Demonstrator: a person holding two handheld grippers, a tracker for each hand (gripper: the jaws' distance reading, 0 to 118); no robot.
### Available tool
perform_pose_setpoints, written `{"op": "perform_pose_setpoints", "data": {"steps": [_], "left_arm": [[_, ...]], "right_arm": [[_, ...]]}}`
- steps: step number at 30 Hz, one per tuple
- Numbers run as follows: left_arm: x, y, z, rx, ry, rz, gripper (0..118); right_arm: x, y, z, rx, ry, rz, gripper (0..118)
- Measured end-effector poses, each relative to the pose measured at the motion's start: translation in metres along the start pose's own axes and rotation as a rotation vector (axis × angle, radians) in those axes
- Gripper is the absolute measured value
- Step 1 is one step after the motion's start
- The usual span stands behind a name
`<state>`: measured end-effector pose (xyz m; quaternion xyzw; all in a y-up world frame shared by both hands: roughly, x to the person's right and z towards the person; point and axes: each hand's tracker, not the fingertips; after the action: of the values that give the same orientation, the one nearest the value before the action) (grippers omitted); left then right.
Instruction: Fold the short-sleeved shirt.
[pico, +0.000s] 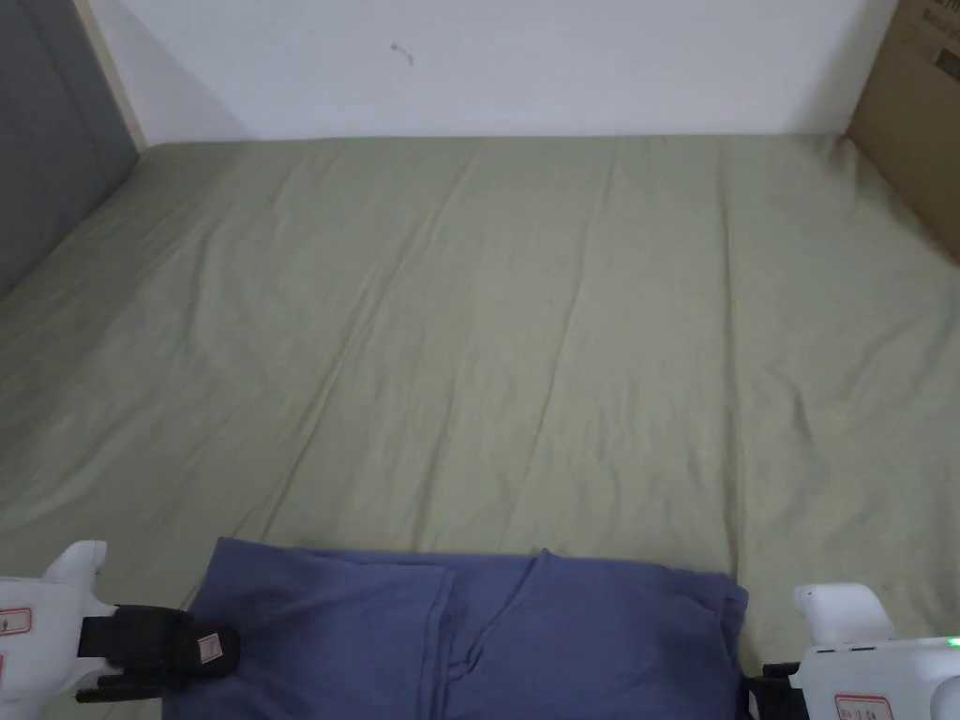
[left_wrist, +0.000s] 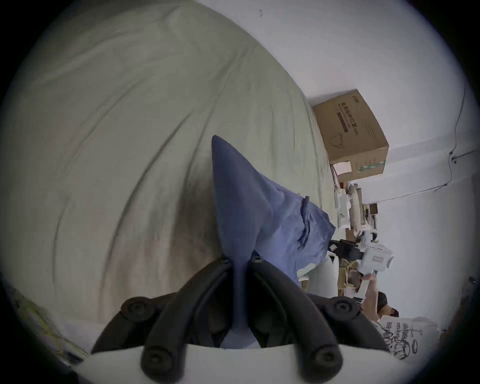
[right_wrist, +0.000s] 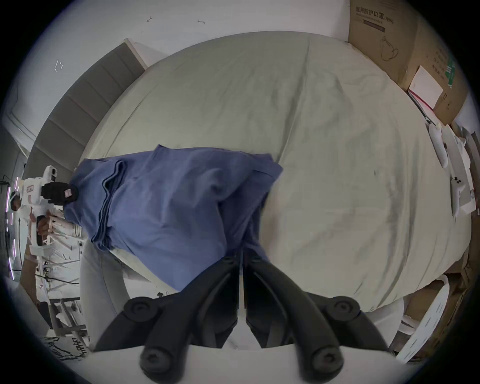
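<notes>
**A:** Where is the shirt (pico: 469, 637) as you stand now?

**B:** In your head view it lies along the bottom edge of the frame, a blue, partly folded band on the green sheet (pico: 525, 328), with its far edge running from lower left to lower right. A layered fold edge shows left of its middle. The rest of the sheet above it is bare and creased, up to the white wall (pico: 487, 66) at the top.

**A:** And your left gripper (pico: 220, 652)?

**B:** It sits at the bottom left of the head view, its black tip touching the shirt's left end. In the left gripper view the jaws are drawn close together at lower centre, with a ridge of blue cloth pinched between them and rising up toward mid-frame. So you hold the shirt there.

**A:** Your right gripper (pico: 759, 689)?

**B:** Bottom right of the head view, just at the shirt's right end. In the right gripper view its jaws are nearly closed at lower centre, with only a thin slit between them, and the blue cloth runs right down to the tips. It looks pinched, both jaws on the fabric.

**A:** Anything else near you?

**B:** A box (pico: 914, 122) stands at the upper right of the head view, at the sheet's far corner. A grey panel (pico: 47, 141) fills the upper left.
</notes>
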<state>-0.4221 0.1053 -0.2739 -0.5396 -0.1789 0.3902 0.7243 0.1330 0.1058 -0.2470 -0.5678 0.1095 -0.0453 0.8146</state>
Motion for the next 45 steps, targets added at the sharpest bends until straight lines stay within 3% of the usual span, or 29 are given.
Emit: {"op": "perform_pose_setpoints", "data": {"steps": [4, 6, 7, 12, 17, 22, 23, 24, 25, 26, 27, 30, 31, 32, 34, 35, 38, 41, 45], "left_arm": [[0.052, -0.006, -0.006, 0.012, 0.114, -0.016, 6], [0.087, -0.013, -0.009, 0.019, 0.099, -0.039, 6], [0.101, -0.012, -0.008, 0.019, 0.184, -0.211, 6], [0.19, -0.045, -0.043, 0.028, 0.157, -0.408, 6], [0.241, -0.061, -0.13, -0.085, 0.091, -0.533, 6], [0.262, -0.08, -0.221, -0.222, 0.183, -0.592, 12], [0.261, -0.081, -0.233, -0.25, 0.173, -0.587, 20], [0.263, -0.084, -0.244, -0.254, 0.12, -0.541, 41], [0.262, -0.082, -0.249, -0.271, 0.1, -0.524, 83], [0.261, -0.083, -0.248, -0.28, 0.083, -0.464, 103], [0.26, -0.08, -0.243, -0.259, 0.046, -0.438, 108], [0.253, -0.07, -0.222, -0.241, 0.016, -0.413, 103], [0.249, -0.066, -0.214, -0.215, 0.032, -0.406, 95], [0.246, -0.063, -0.203, -0.173, 0.061, -0.405, 78], [0.233, -0.058, -0.194, -0.104, 0.137, -0.416, 19], [0.226, -0.057, -0.193, -0.083, 0.192, -0.414, 9], [0.211, -0.061, -0.202, -0.079, 0.294, -0.431, 9], [0.206, -0.075, -0.228, -0.152, 0.194, -0.398, 8], [0.222, -0.105, -0.269, -0.247, 0.139, -0.466, 7]], "right_arm": [[0.009, -0.002, 0.002, 0.007, -0.005, -0.014, 3], [0.017, -0.003, 0.006, 0.019, -0.003, -0.03, 3], [0.019, -0.004, 0.008, 0.027, -0.006, -0.037, 3], [0.038, -0.01, 0.018, 0.054, -0.001, -0.09, 3], [0.057, -0.022, 0.03, 0.069, -0.016, -0.128, 3], [0.081, -0.04, 0.038, 0.078, -0.026, -0.214, 3], [0.085, -0.043, 0.039, 0.072, -0.029, -0.237, 3], [0.09, -0.047, 0.04, 0.069, -0.033, -0.252, 3], [0.093, -0.05, 0.041, 0.068, -0.039, -0.26, 3], [0.099, -0.053, 0.041, 0.066, -0.048, -0.268, 3], [0.101, -0.056, 0.043, 0.066, -0.061, -0.274, 3], [0.106, -0.06, 0.048, 0.089, -0.069, -0.272, 3], [0.108, -0.061, 0.048, 0.095, -0.068, -0.274, 3], [0.109, -0.061, 0.048, 0.102, -0.066, -0.276, 3], [0.11, -0.059, 0.045, 0.104, -0.073, -0.286, 3], [0.11, -0.058, 0.044, 0.107, -0.076, -0.285, 3], [0.108, -0.055, 0.041, 0.112, -0.071, -0.273, 3], [0.107, -0.052, 0.037, 0.118, -0.05, -0.264, 3], [0.107, -0.052, 0.035, 0.116, -0.049, -0.268, 3]]}}
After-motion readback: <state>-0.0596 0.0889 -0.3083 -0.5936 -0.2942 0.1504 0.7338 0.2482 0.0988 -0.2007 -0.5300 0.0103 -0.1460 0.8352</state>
